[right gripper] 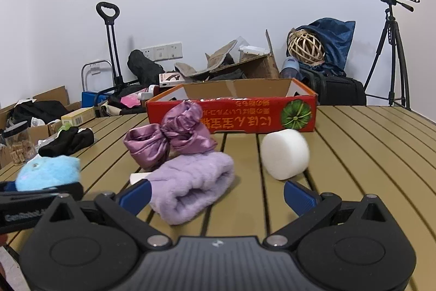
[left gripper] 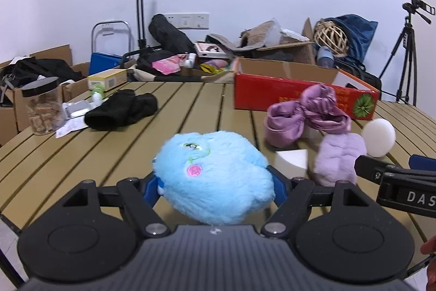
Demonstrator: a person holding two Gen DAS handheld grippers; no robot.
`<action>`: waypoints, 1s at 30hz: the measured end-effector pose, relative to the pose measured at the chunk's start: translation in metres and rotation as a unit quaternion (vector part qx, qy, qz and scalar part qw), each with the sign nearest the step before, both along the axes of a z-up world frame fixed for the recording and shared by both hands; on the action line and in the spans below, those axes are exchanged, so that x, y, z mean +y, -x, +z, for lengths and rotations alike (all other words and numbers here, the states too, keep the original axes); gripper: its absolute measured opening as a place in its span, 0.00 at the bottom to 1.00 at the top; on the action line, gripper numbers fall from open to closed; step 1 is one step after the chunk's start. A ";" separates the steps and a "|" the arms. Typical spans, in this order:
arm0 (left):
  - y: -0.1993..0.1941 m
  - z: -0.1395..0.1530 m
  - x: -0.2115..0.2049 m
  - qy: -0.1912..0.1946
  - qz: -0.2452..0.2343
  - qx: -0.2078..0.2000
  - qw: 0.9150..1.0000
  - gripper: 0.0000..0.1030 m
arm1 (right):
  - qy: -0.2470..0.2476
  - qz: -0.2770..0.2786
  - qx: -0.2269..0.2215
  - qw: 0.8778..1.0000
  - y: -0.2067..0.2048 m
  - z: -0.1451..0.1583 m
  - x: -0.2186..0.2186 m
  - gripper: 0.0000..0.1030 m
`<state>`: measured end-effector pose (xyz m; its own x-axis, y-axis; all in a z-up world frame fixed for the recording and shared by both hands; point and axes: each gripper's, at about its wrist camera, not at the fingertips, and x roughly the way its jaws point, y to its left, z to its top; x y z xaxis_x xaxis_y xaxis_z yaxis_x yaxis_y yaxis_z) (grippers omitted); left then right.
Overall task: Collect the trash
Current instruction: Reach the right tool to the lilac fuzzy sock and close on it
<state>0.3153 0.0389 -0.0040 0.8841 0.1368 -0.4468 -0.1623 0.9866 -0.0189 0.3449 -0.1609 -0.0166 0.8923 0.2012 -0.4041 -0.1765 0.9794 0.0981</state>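
On the slatted table: one fluffy sky-blue plush toy (left gripper: 215, 179), one lilac fleece roll (right gripper: 190, 190), one shiny purple satin bow (right gripper: 169, 138), one white foam cylinder (right gripper: 284, 154), one open red cardboard box (right gripper: 231, 111), one black cloth bundle (left gripper: 122, 109), one clear black-lidded jar (left gripper: 43, 108). Two grippers in play.

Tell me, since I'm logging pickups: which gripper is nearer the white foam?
Right. The right gripper faces the white foam just beyond its open jaws; the left gripper, shut on the blue plush, sits farther left.
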 end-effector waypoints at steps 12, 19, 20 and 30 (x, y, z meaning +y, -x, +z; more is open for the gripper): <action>0.006 0.001 0.026 0.008 0.021 0.003 1.000 0.74 | 0.027 -0.005 0.022 0.999 -0.022 -0.005 0.041 1.00; 0.008 0.002 0.036 0.016 0.031 0.003 0.999 0.74 | 0.049 -0.019 0.042 0.998 -0.030 -0.008 0.054 1.00; 0.009 0.002 0.037 0.016 0.032 0.003 0.999 0.74 | 0.051 -0.021 0.044 0.997 -0.031 -0.008 0.056 1.00; 0.008 0.002 0.036 0.017 0.030 0.003 0.999 0.74 | 0.049 -0.012 0.060 0.997 -0.036 -0.011 0.058 0.58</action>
